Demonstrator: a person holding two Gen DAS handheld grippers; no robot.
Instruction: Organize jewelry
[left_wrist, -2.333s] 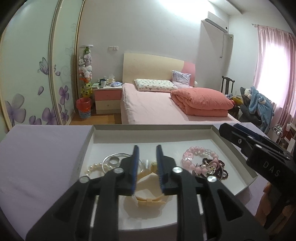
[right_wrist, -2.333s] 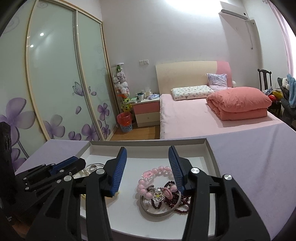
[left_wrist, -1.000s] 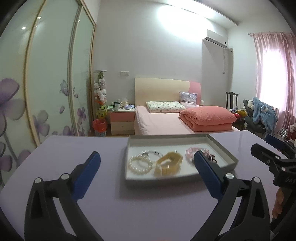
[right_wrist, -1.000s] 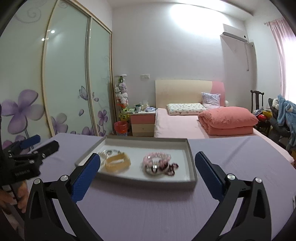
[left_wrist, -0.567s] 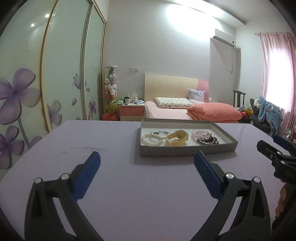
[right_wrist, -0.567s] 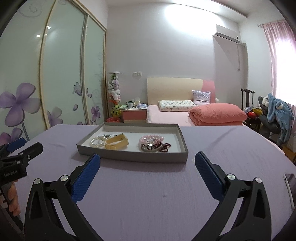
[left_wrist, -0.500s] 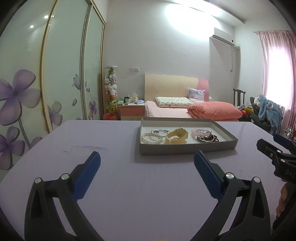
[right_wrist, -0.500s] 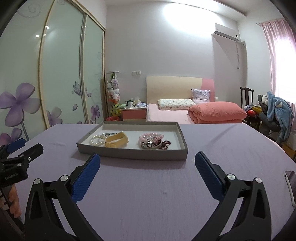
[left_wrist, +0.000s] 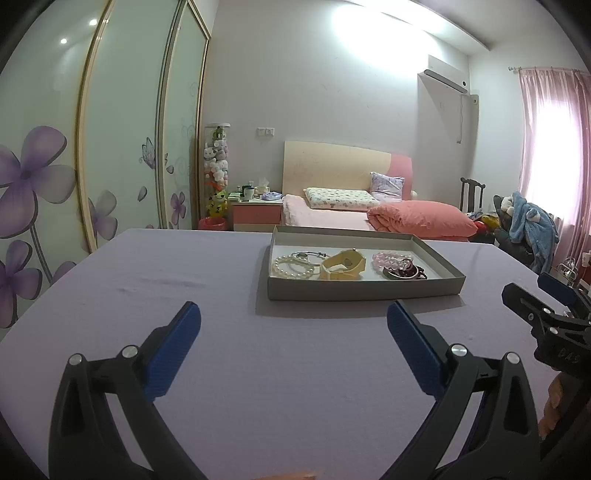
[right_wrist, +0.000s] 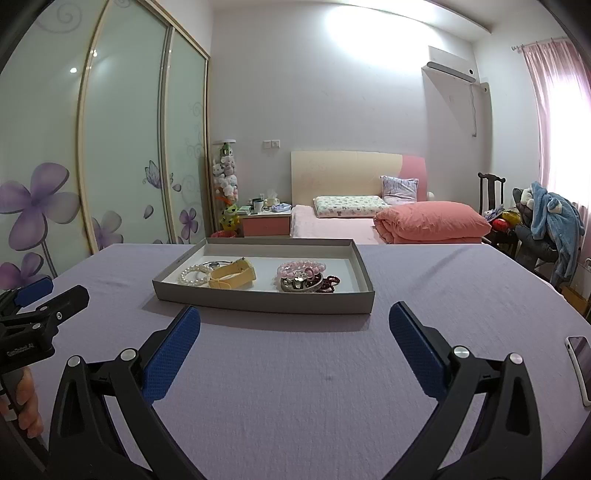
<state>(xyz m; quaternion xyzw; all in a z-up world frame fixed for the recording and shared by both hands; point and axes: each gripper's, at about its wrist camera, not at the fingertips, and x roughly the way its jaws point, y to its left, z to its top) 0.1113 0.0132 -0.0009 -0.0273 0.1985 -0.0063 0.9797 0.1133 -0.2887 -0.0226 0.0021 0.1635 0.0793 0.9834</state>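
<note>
Above the table (left_wrist: 147, 280), both tools (left_wrist: 293, 319) (right_wrist: 294, 323) gape empty.

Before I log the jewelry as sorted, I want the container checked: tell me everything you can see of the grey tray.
The grey tray is a shallow rectangular box, cardboard by its look, with grey outer walls and a white inside. It lies flat on the purple tablecloth, past both open grippers, touched by neither. Inside, at the left, lie a pearl bracelet and a yellow band; at the right, a pink bead bracelet and darker pieces.
</note>
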